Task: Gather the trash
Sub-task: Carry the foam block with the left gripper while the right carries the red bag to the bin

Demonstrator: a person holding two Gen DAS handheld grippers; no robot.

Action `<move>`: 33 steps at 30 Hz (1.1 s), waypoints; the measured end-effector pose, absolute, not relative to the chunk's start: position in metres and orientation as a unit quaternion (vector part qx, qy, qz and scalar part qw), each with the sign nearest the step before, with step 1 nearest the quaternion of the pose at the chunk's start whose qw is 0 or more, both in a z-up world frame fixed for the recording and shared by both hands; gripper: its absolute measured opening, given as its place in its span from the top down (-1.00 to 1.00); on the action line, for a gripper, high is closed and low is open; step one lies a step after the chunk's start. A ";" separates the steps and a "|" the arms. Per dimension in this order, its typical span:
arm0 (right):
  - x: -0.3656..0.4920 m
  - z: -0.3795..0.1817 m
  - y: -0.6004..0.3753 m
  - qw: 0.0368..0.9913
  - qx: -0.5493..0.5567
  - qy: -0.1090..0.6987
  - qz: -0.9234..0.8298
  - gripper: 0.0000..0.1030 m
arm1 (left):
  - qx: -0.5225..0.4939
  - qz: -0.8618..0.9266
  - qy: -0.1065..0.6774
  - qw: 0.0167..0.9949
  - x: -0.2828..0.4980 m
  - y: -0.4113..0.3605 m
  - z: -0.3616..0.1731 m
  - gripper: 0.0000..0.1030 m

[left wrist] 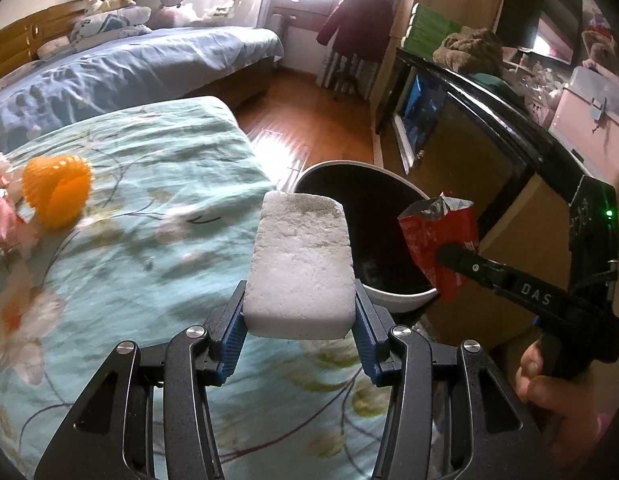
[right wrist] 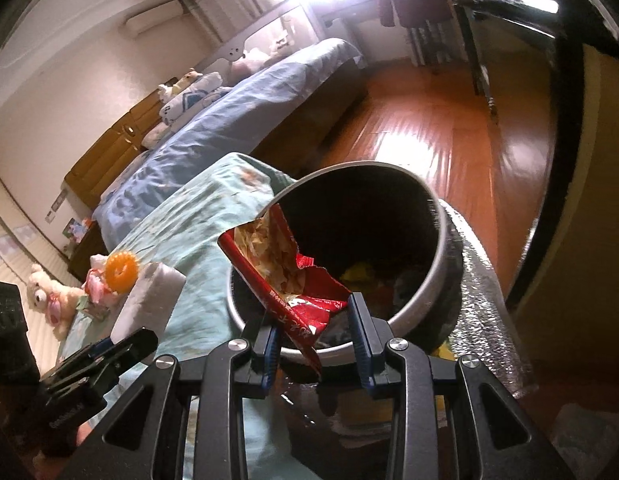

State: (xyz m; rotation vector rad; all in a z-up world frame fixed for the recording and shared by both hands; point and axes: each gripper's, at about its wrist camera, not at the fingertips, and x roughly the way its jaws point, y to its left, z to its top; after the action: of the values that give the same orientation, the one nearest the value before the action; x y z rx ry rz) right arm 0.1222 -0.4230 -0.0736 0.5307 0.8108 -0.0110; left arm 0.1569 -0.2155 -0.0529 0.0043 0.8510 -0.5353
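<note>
My left gripper (left wrist: 299,312) is shut on a white foam block (left wrist: 301,264) and holds it above the bed's edge, just left of the round trash bin (left wrist: 389,300). The block also shows in the right wrist view (right wrist: 149,300). My right gripper (right wrist: 315,330) holds a torn red snack wrapper (right wrist: 285,276) over the bin's rim (right wrist: 441,248); the wrapper lies between the spread fingers, and I cannot tell whether they still pinch it. The wrapper shows in the left wrist view (left wrist: 437,240) at the bin's right side. Some trash lies inside the bin.
An orange foam net (left wrist: 55,190) and pink-white scraps (left wrist: 1,200) lie on the teal floral bedspread (left wrist: 149,240). A dark cabinet (left wrist: 469,140) stands right of the bin. A blue bed (left wrist: 129,60) and wooden floor (left wrist: 309,120) lie beyond. A plush bear (right wrist: 45,296) sits far left.
</note>
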 end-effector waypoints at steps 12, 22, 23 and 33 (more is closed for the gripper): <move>0.130 -0.077 -0.445 0.884 0.258 0.389 -0.026 0.35 | 0.026 -0.273 0.411 0.869 0.165 -0.246 -0.055 0.09; 0.147 -0.078 -0.455 0.884 0.251 0.392 -0.037 0.31 | 0.047 -0.283 0.411 0.865 0.181 -0.269 -0.055 0.08; 0.148 -0.079 -0.456 0.884 0.252 0.393 -0.038 0.31 | 0.048 -0.284 0.412 0.864 0.182 -0.270 -0.056 0.08; 0.163 -0.085 -0.464 0.877 0.253 0.406 -0.047 0.29 | 0.051 -0.285 0.427 0.857 0.201 -0.282 -0.062 0.07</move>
State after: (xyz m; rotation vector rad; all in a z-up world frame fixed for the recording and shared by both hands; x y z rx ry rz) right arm 0.1630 -0.4640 -0.0853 0.5271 0.8478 -0.0987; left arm 0.2012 -0.2824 -0.0621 0.1066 0.8968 -0.5991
